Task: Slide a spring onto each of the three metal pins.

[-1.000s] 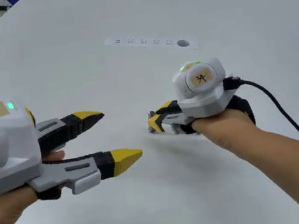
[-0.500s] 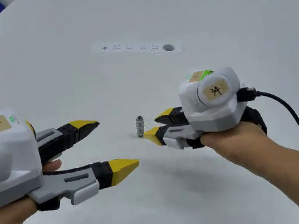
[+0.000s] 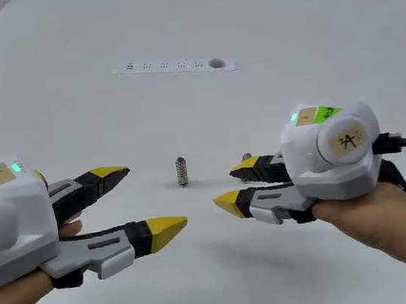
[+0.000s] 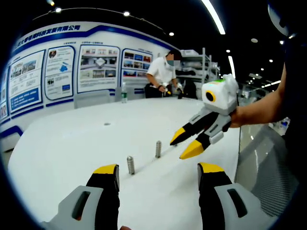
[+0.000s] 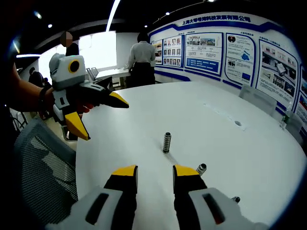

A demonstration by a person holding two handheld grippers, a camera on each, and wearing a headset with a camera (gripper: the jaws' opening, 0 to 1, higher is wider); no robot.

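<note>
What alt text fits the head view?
The left gripper and right gripper, both open, point toward each other over a white table, with an upright spring-covered pin between them. A power strip lies farther back.

Head cam: high, looks forward and down over the white table (image 3: 286, 40). Left gripper (image 3: 154, 194) sits lower left and right gripper (image 3: 225, 185) lower right, both close to the lens. Left gripper view: low over the table, faces the right gripper at centre right. Right gripper view: also low, faces the left gripper at upper left. All three views share the upright spring-wrapped pin (image 3: 181, 171) near mid-frame.
</note>
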